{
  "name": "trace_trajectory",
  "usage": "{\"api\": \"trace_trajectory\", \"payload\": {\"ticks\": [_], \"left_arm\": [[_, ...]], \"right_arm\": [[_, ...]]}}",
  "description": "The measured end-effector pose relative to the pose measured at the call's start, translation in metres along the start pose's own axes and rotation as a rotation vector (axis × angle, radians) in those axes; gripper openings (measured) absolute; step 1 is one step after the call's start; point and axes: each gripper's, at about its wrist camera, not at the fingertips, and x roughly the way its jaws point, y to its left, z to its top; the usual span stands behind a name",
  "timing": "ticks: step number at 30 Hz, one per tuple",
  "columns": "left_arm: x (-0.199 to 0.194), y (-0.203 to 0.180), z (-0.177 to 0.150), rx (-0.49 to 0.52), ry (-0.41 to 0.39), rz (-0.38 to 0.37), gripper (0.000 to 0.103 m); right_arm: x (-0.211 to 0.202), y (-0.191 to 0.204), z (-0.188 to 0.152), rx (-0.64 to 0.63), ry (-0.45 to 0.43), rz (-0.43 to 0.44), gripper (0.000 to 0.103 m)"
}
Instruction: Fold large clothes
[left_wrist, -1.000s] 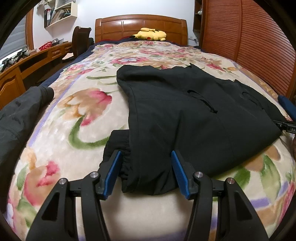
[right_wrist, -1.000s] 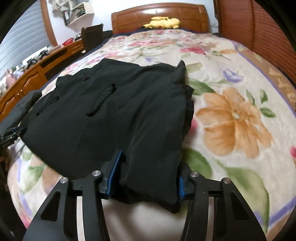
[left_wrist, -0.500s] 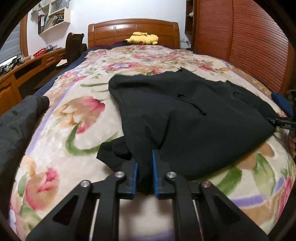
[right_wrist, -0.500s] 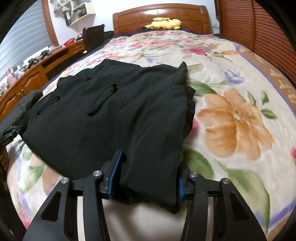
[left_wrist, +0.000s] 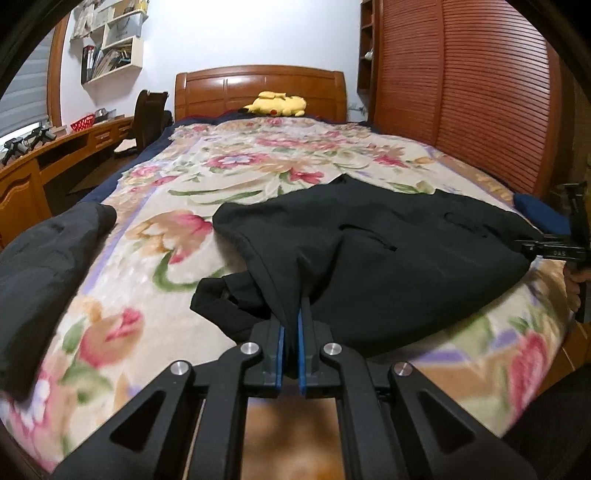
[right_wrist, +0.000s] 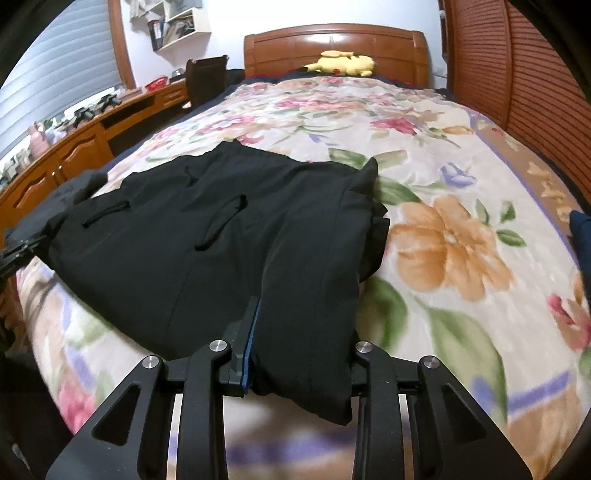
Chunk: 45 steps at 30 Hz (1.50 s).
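Partly folded, the black jacket (left_wrist: 388, 258) lies across the bed (left_wrist: 258, 177) foot, its near hem clamped by the left tool (left_wrist: 290, 332) at six o'clock and the right tool (right_wrist: 295, 354), another fold apparently remaining.

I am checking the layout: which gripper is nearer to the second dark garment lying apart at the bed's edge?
Left. The left gripper pinches the black jacket beside that dark garment; the right gripper is at the jacket's opposite end.

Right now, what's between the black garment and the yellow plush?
Only bare floral blanket. Right wrist view shows nothing else lying between the black garment and the yellow plush at the headboard; left wrist view agrees.
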Motion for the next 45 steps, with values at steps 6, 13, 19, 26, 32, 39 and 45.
{"api": "trace_trajectory", "payload": {"ticks": [6, 13, 19, 26, 32, 39, 45], "left_arm": [[-0.032, -0.007, -0.016, -0.001, -0.009, 0.004, 0.001], [-0.034, -0.007, -0.015, 0.002, 0.027, 0.024, 0.002], [-0.032, -0.016, -0.012, 0.017, 0.050, 0.067, 0.002], [-0.034, -0.019, -0.007, 0.013, 0.040, 0.088, 0.002], [-0.034, -0.026, -0.005, 0.035, 0.027, 0.121, 0.002], [-0.033, -0.024, -0.005, 0.035, 0.026, 0.118, 0.002], [-0.031, -0.022, -0.008, 0.035, 0.038, 0.114, 0.002]], "right_arm": [[-0.030, 0.017, -0.021, -0.036, 0.027, -0.005, 0.029], [-0.050, 0.030, -0.031, -0.083, 0.041, -0.039, 0.042], [-0.055, 0.017, -0.027, -0.057, -0.009, -0.148, 0.069], [-0.076, 0.025, -0.010, -0.070, -0.160, -0.181, 0.055], [-0.053, 0.043, -0.009, -0.133, -0.135, -0.111, 0.024], [0.014, 0.010, -0.024, -0.076, 0.086, -0.113, 0.023], [-0.003, 0.013, -0.021, -0.053, 0.039, -0.137, 0.026]]}}
